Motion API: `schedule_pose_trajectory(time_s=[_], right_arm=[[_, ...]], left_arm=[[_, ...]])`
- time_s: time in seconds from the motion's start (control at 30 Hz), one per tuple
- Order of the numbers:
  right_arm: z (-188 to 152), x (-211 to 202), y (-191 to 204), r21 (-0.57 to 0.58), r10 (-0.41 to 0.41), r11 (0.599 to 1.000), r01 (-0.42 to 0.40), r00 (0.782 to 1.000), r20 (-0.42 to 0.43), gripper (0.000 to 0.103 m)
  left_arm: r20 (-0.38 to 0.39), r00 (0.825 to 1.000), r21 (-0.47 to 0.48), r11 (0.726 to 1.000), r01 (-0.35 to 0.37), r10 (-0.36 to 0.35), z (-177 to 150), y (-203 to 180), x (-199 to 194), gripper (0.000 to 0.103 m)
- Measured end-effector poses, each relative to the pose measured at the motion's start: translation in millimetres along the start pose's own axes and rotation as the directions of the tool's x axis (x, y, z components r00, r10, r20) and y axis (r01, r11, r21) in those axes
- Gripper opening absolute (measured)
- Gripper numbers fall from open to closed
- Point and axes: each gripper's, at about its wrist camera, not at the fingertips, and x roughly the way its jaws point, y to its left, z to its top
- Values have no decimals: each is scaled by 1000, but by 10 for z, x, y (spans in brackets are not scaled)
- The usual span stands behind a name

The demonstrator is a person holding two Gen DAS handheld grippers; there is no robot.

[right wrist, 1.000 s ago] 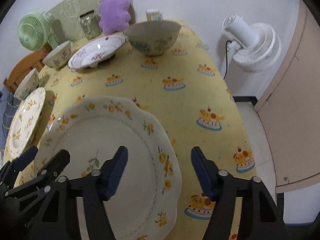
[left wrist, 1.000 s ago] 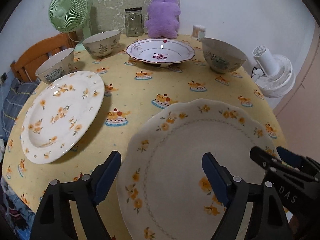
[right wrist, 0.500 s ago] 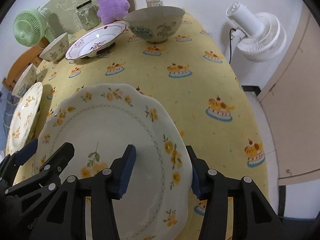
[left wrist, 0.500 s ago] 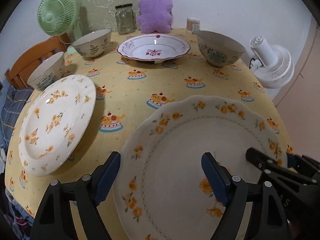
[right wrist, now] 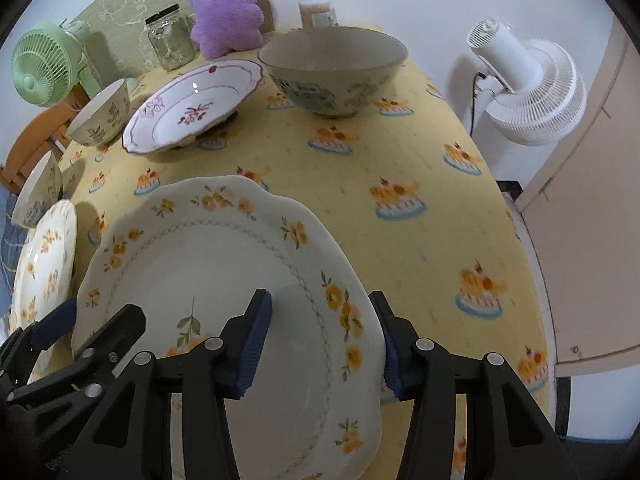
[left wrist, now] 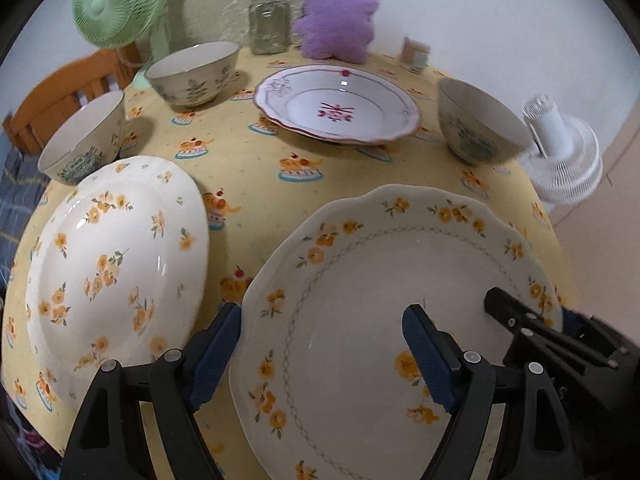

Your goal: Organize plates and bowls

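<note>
The scalloped yellow-flower plate (right wrist: pixel 224 280) lies at the near edge of the surface (right wrist: pixel 360 168), its rim between the jaws of both tools. The right tool (right wrist: pixel 320 336) straddles the right rim, apparently clamped; the left tool (left wrist: pixel 320 352) stands open over the left rim. The second floral plate (left wrist: pixel 112 260) lies just left.

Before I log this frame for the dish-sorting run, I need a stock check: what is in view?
Scalloped plate: 1, cream with orange flowers, near edge, between both grippers.
Flowered plate: 1, white and orange, left.
Red-trimmed plate: 1, white, far middle.
Bowls: 3, cream, patterned; far left, left edge, right.
Jar: 1, clear glass, far edge.
Plush toy: 1, purple, beside jar.
Small container: 1, far edge; contents unclear.
Fans: green, far left; white, right, off table.
Tablecloth: yellow, cake prints.
Chair: wooden, left.
Left gripper: straddles plate's left rim.
Right gripper: jaws around plate's right rim.
</note>
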Motion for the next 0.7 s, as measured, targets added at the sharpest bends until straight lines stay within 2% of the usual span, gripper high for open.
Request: schedule_pose_trajectory(time_s=[0.27, 0.47, 0.6, 0.7], right_arm=[[196, 162, 48, -20, 20, 1000, -20, 1000, -1, 54], [209, 208, 68, -26, 16, 1000, -16, 1000, -15, 58], [218, 138, 100, -74, 0, 997, 1, 1000, 14, 59], [226, 88, 92, -93, 7, 996, -6, 1000, 15, 65]], left_arm=[[16, 999, -5, 999, -37, 37, 92, -13, 68, 82], [15, 993, 14, 993, -117, 116, 100, -122, 84, 79], [10, 994, -19, 994, -110, 110, 115, -84, 83, 78], [11, 995, -37, 994, -102, 103, 102, -74, 31, 79]])
